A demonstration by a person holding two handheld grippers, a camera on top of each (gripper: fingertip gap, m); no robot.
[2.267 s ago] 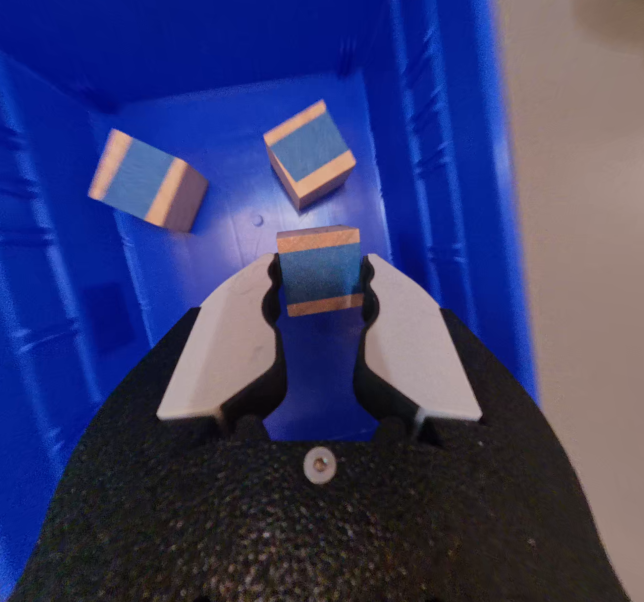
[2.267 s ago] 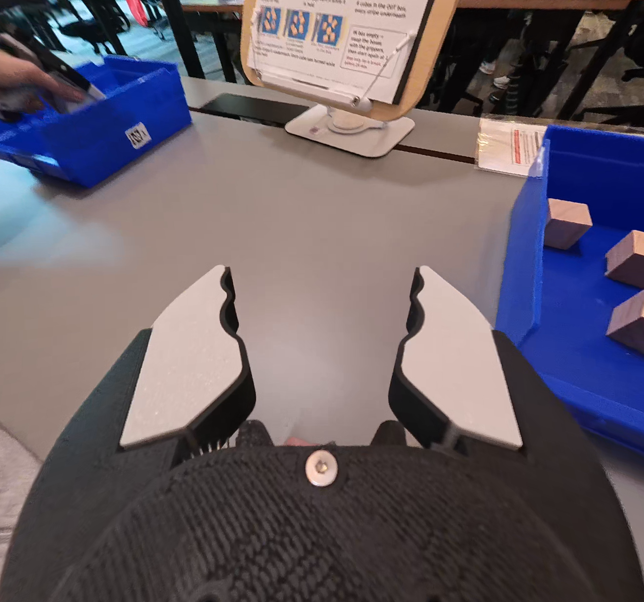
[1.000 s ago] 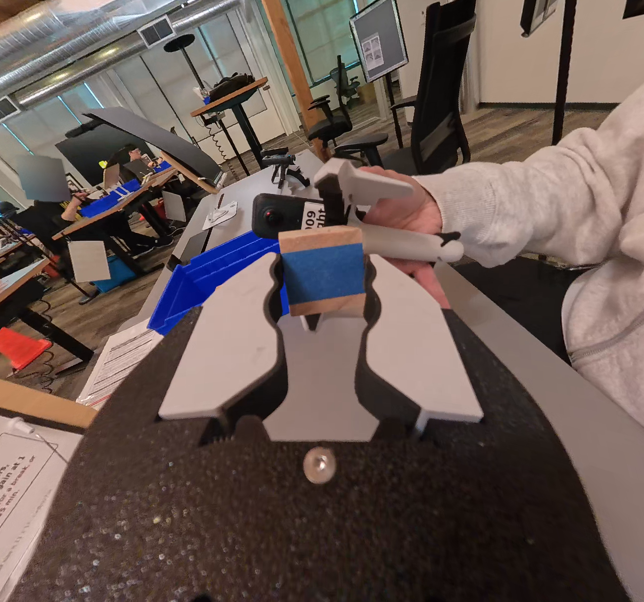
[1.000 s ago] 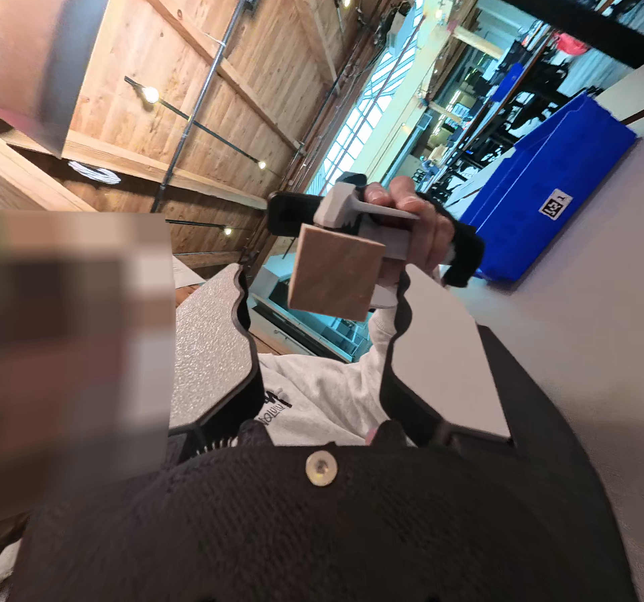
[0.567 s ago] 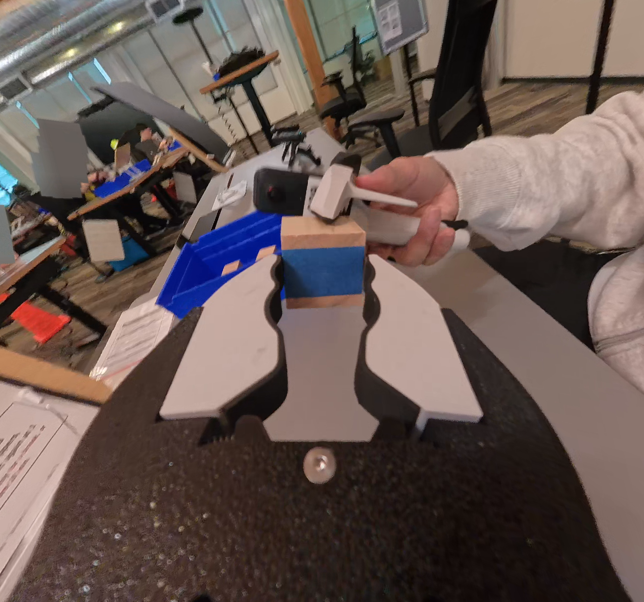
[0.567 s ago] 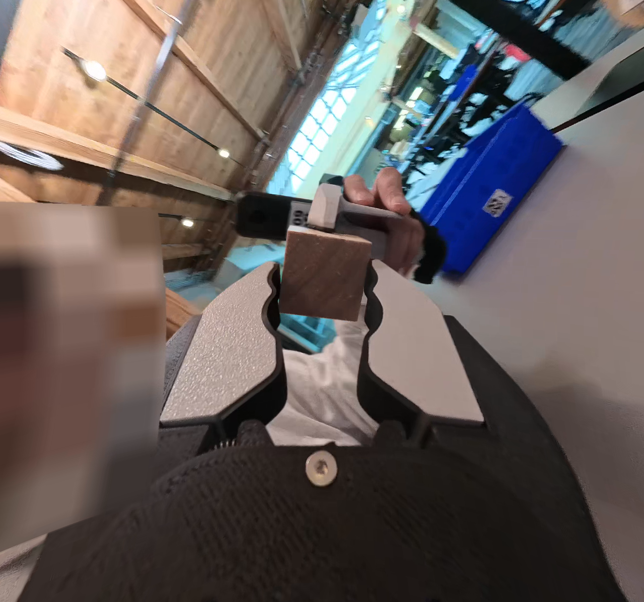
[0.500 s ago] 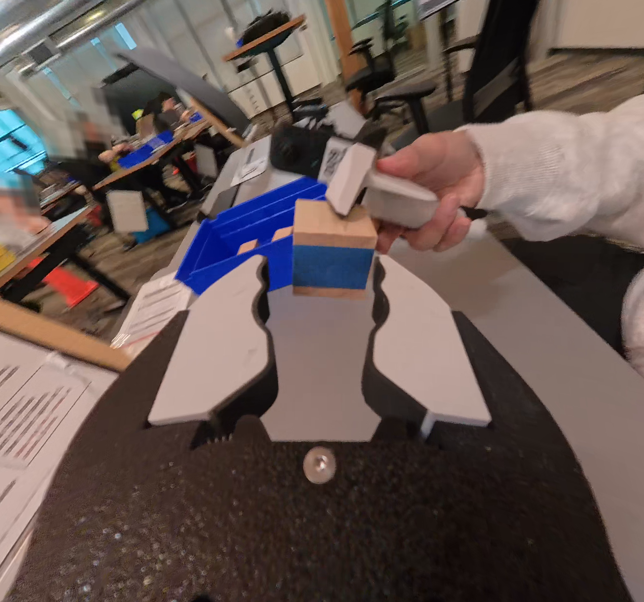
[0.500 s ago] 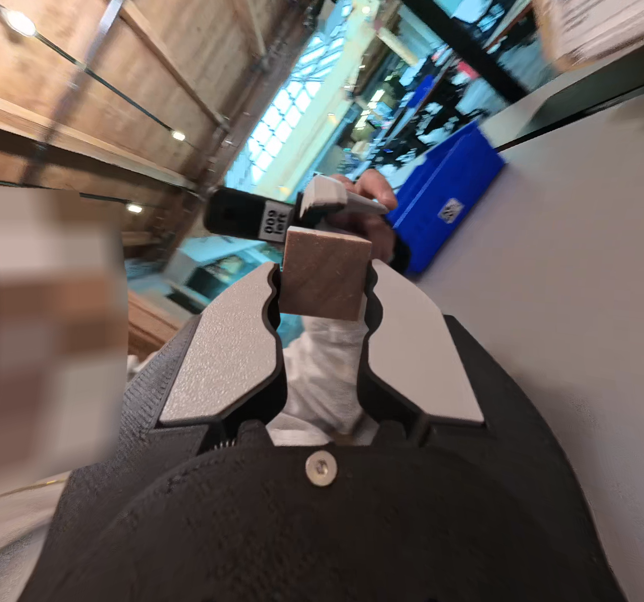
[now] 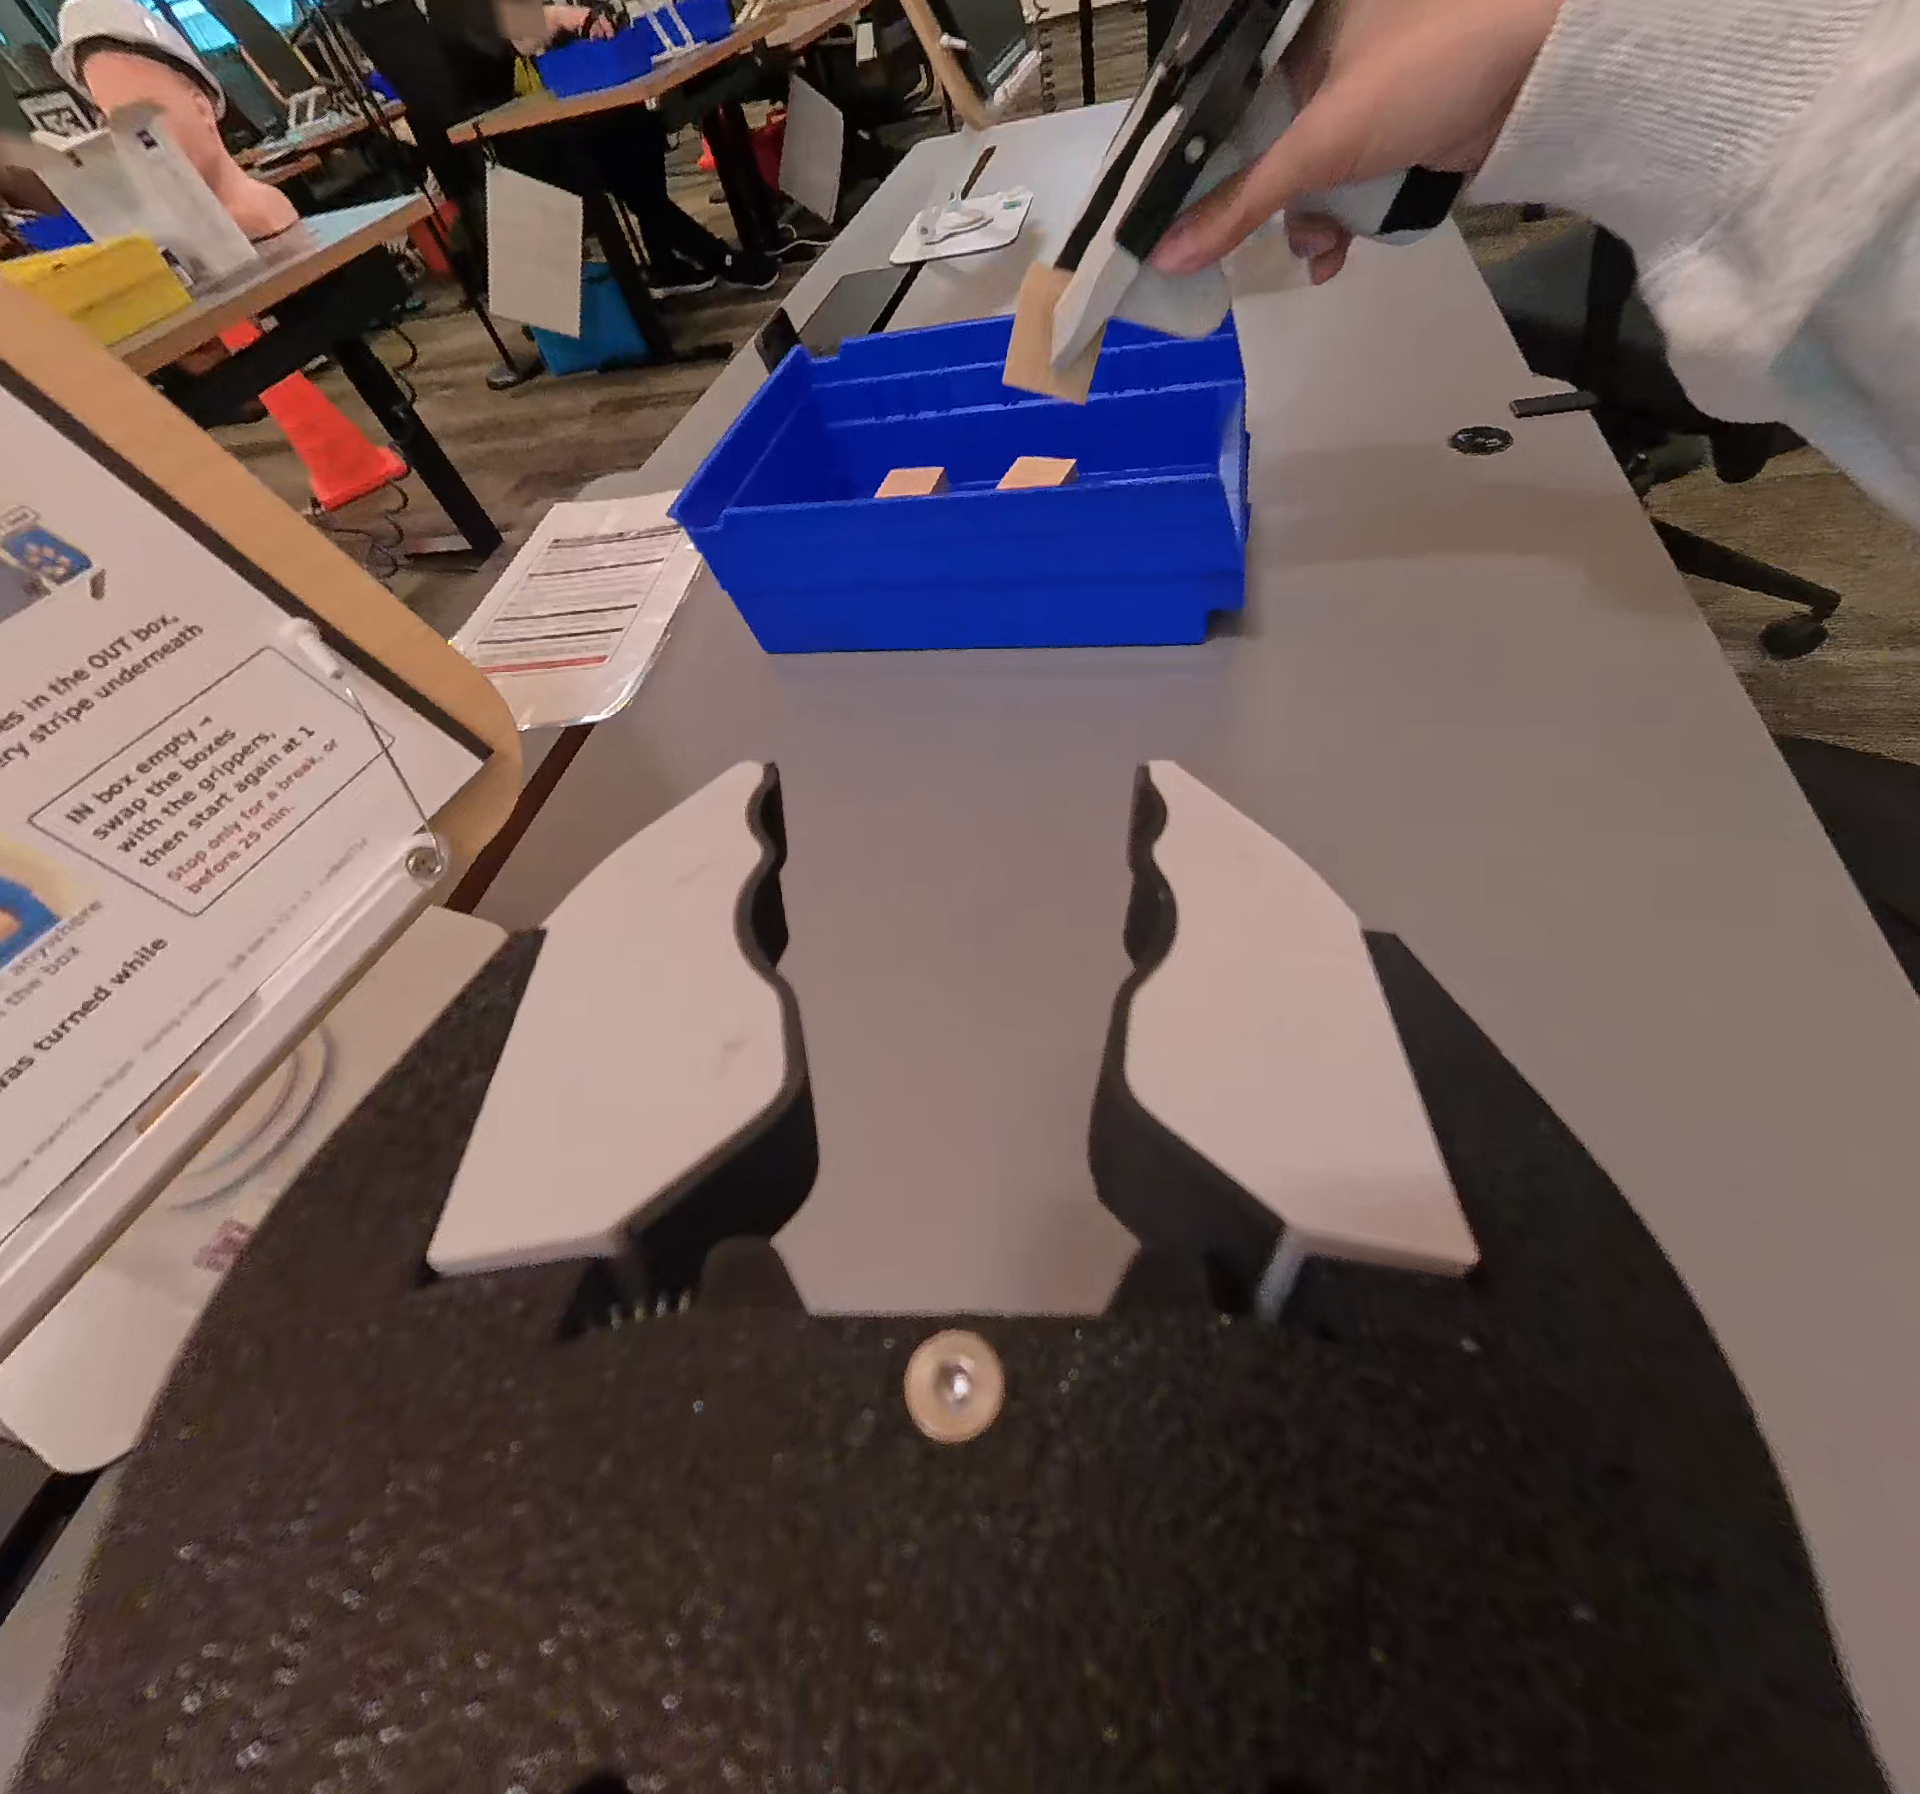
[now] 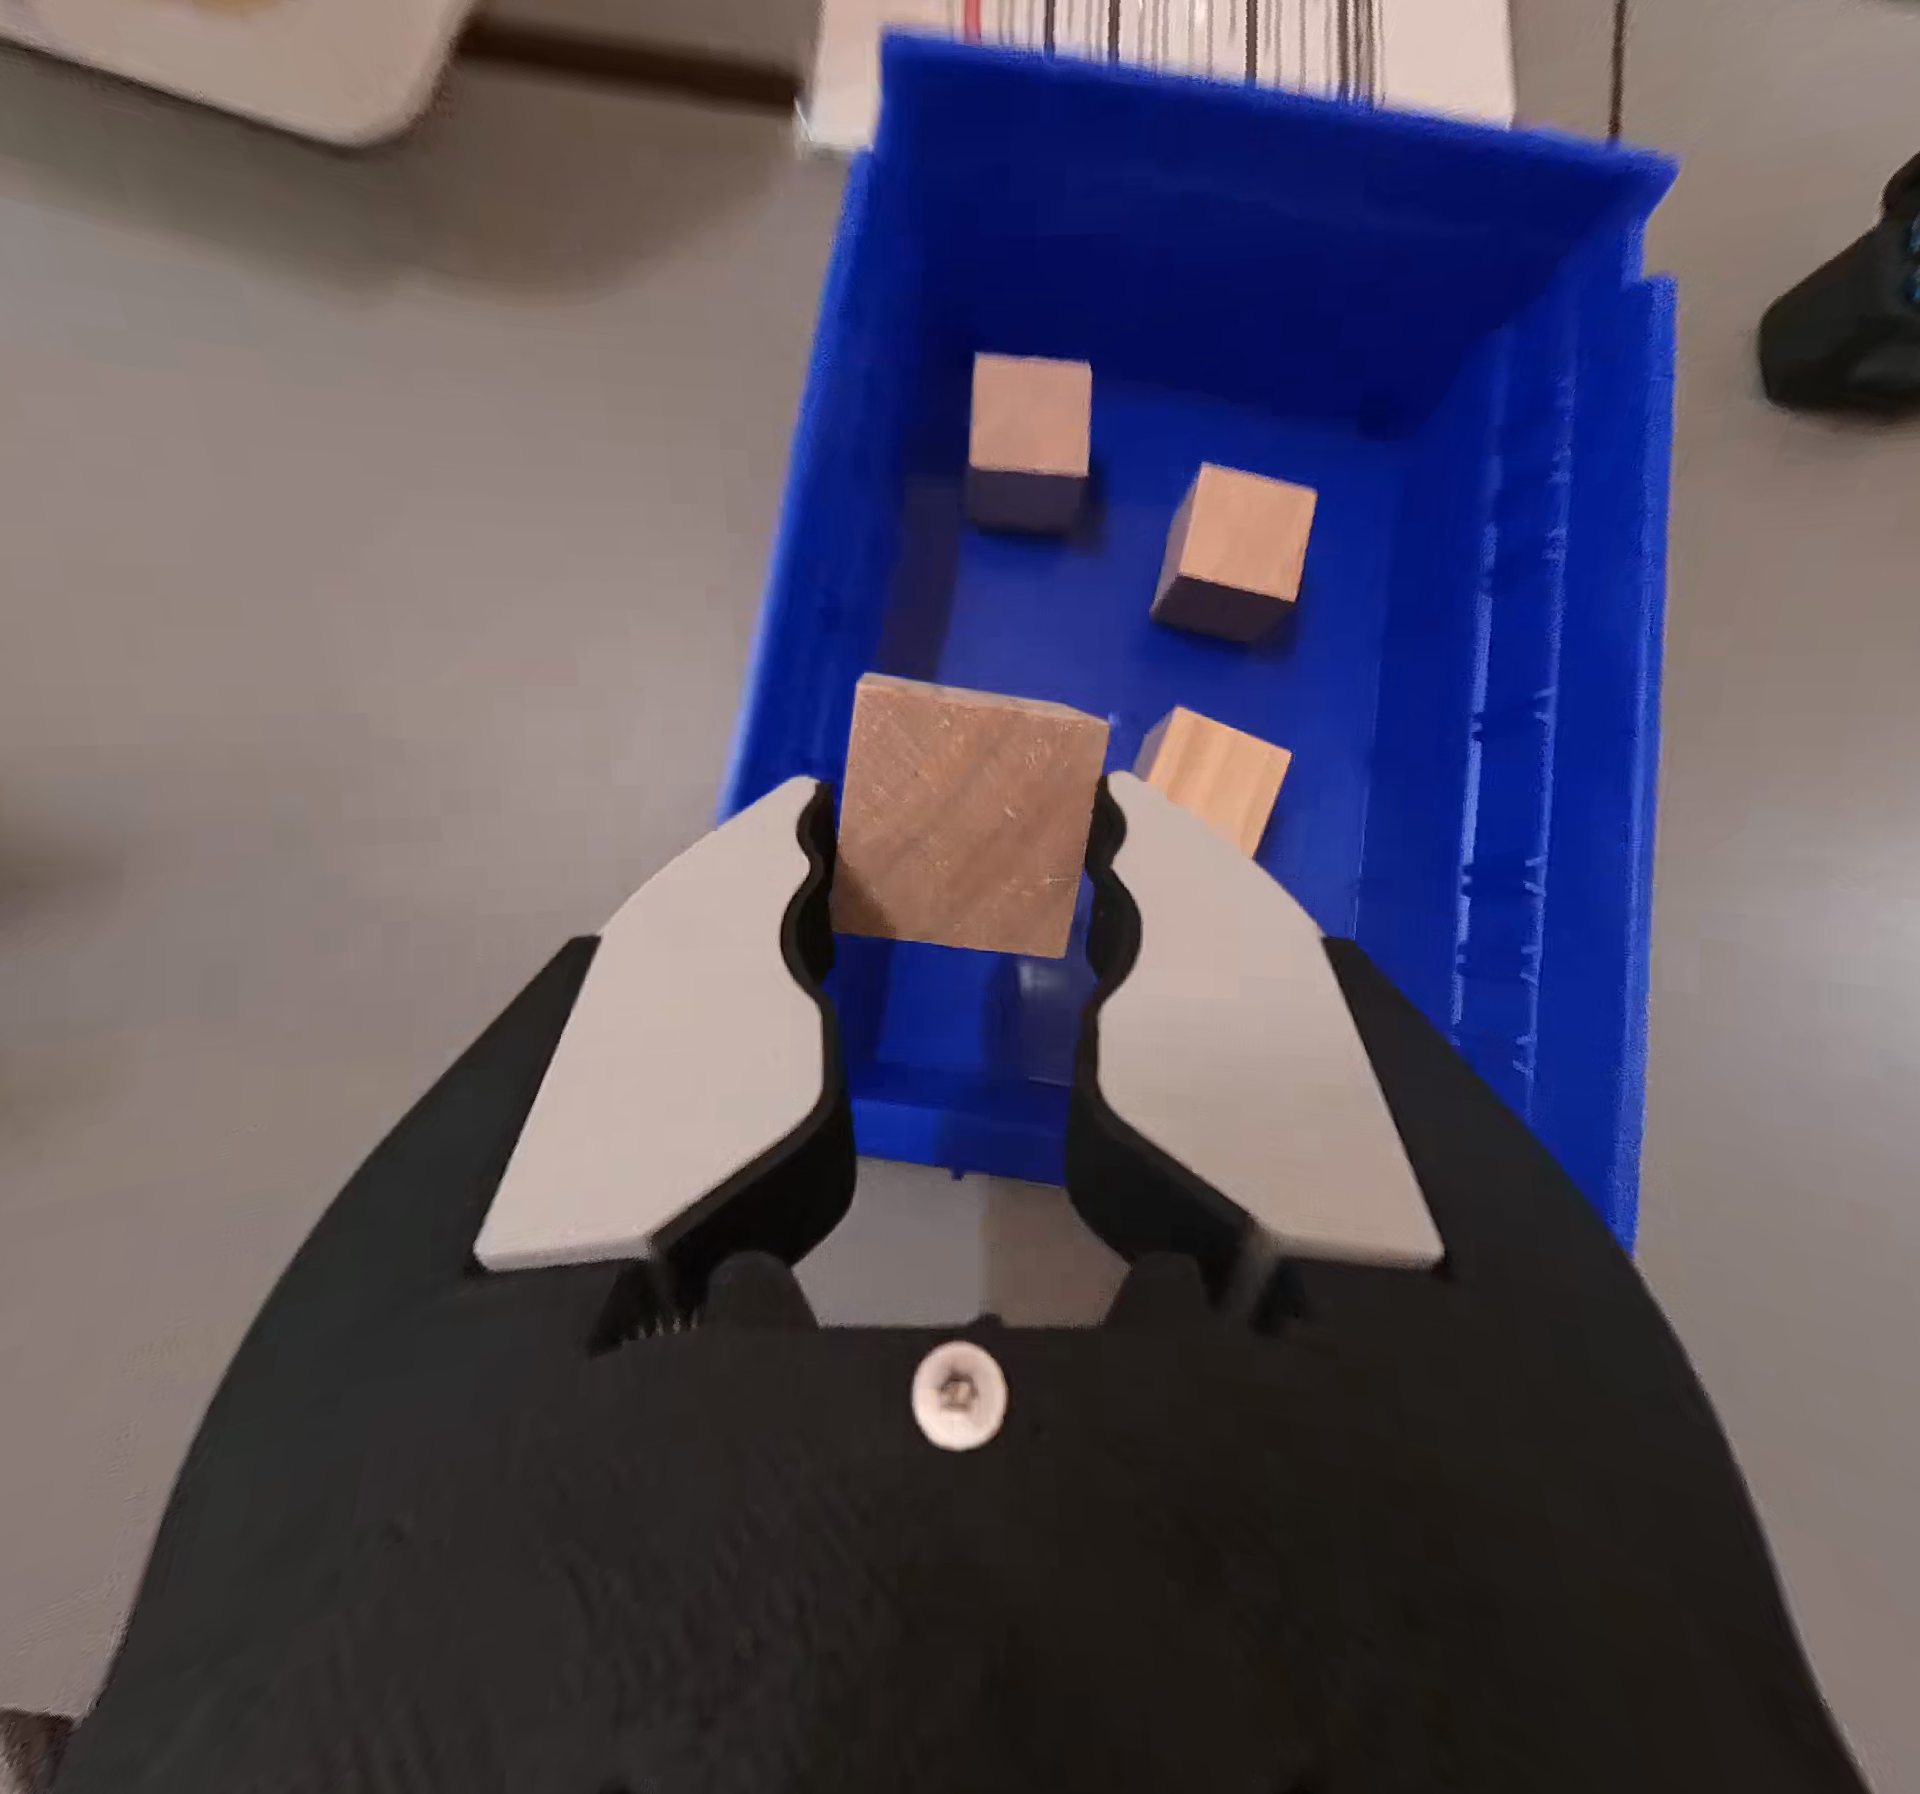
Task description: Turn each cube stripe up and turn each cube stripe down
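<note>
Two wooden cubes (image 9: 972, 478) lie in the blue bin (image 9: 977, 570) on the grey table (image 9: 1455, 757) beyond the wide-spread, empty left gripper (image 9: 954, 814). Right view: right gripper (image 10: 962, 825) clamps a held cube (image 10: 966, 814) above three cubes (image 10: 1236, 549) in that bin.

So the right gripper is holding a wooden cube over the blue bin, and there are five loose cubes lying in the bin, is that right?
Not quite: three cubes lie in the bin, not five, at and in the right wrist view. The rest holds: the right gripper holds a wooden cube over it.
</note>
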